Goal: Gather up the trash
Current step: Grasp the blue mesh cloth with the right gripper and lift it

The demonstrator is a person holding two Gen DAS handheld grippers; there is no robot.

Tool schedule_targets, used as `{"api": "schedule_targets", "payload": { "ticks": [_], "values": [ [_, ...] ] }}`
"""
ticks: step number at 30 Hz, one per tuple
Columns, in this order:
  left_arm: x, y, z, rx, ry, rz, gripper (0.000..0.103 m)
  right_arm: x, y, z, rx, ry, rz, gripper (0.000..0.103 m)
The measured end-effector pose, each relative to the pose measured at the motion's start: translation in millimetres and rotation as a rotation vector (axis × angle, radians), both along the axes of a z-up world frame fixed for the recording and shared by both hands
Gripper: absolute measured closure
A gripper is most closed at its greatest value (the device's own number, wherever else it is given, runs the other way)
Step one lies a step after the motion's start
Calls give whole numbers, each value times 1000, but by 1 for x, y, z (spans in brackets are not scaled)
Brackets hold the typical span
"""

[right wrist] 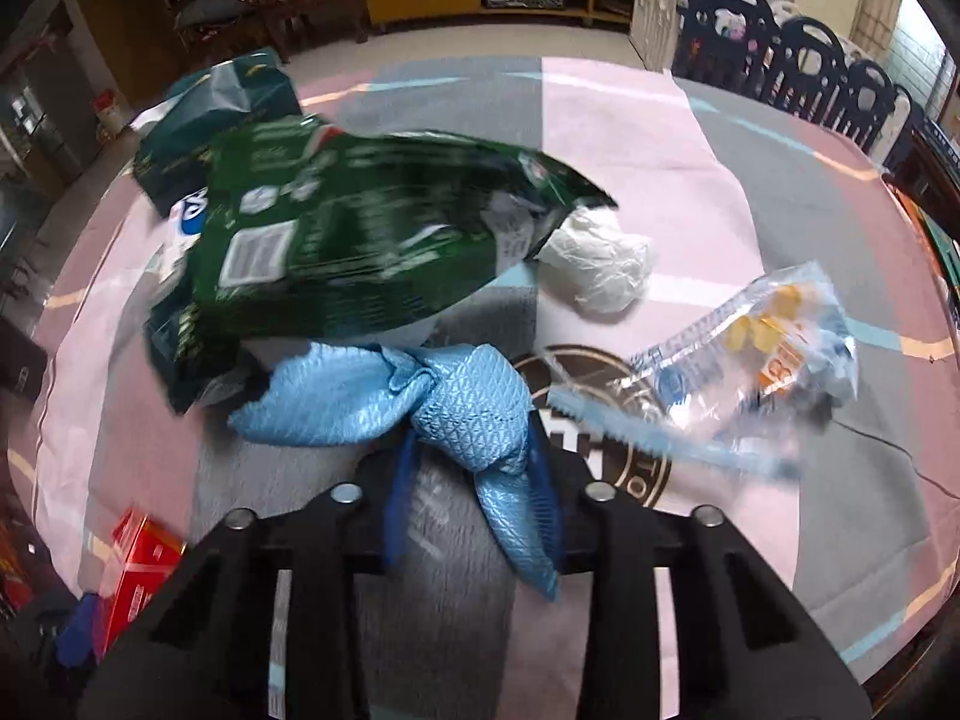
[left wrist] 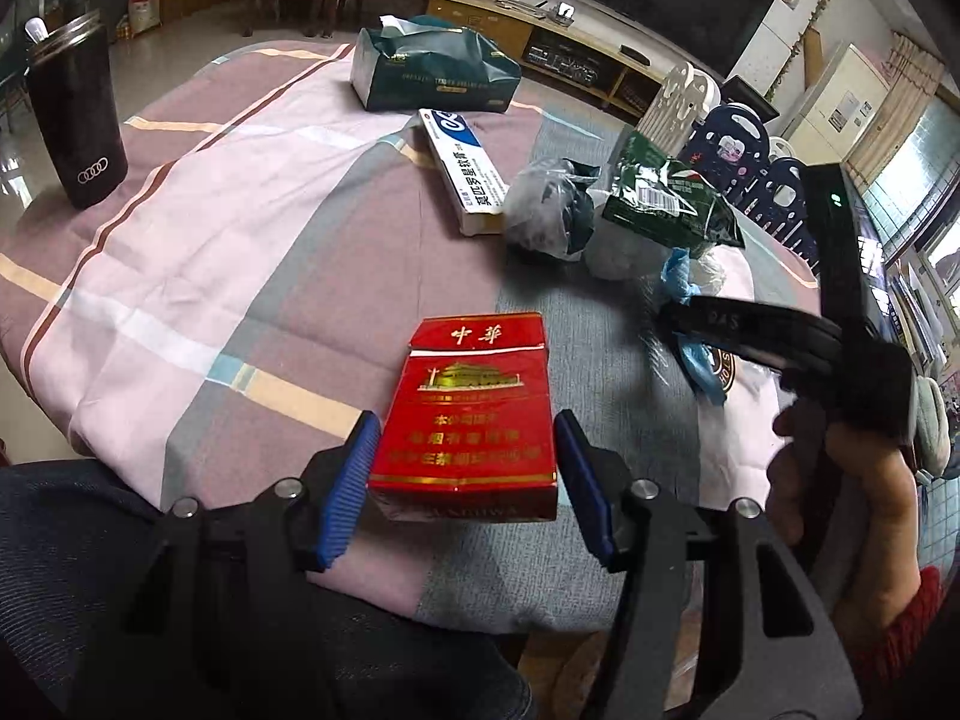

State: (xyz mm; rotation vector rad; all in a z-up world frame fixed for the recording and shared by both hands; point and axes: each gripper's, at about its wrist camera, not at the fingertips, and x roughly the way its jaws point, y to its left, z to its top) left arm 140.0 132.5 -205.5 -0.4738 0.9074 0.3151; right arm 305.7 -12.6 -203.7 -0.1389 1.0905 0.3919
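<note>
The surface (left wrist: 198, 228), draped in a pink, grey and mauve checked cloth (right wrist: 690, 180), fills both views. In the left wrist view a dark green tissue pack (left wrist: 432, 69) sits at 12 o'clock and a black tumbler (left wrist: 75, 120) stands at 10 o'clock.

The trash lies in a loose cluster. In the right wrist view a green foil bag (right wrist: 360, 240) lies at 11 o'clock, a clear printed wrapper (right wrist: 762, 348) at 3 o'clock, and a crumpled white wad (right wrist: 600, 270) between them, just beside the bag's torn edge. A white and blue carton (left wrist: 465, 174) lies at 12 o'clock in the left view, beside a knotted clear bag (left wrist: 546, 210).

The left claw (left wrist: 465, 474) is clamped on a red cigarette pack (left wrist: 468, 414), both blue pads against its sides. The right claw (right wrist: 480, 498) is pinched on a light blue glove (right wrist: 420, 402), which bunches out ahead of the fingers at centre.
</note>
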Motion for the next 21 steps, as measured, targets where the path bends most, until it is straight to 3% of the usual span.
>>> {"api": "schedule_targets", "payload": {
  "ticks": [4, 8, 10, 12, 14, 17, 21],
  "values": [
    [1, 1, -1, -5, 2, 0, 43, -36, -21, 18, 10, -14, -25, 72],
    [2, 0, -2, -9, 9, -3, 43, -72, -57, 22, -174, -24, -147, 72],
    [3, -2, -2, -7, 12, -10, 43, -82, -69, 15, -189, 17, -145, 68],
    [3, -3, -2, 1, 14, -14, 43, -91, -74, 13, -124, 44, -85, 56],
    [4, -2, -2, 2, 17, -14, 43, -100, -78, 19, -38, 31, -31, 33],
    [4, 0, -4, -5, 24, -8, 43, -105, -89, 32, 38, -4, -30, 28],
    [5, -3, -4, 6, 28, -16, 43, -94, -105, 27, 116, 50, -98, 28]
  ]
}}
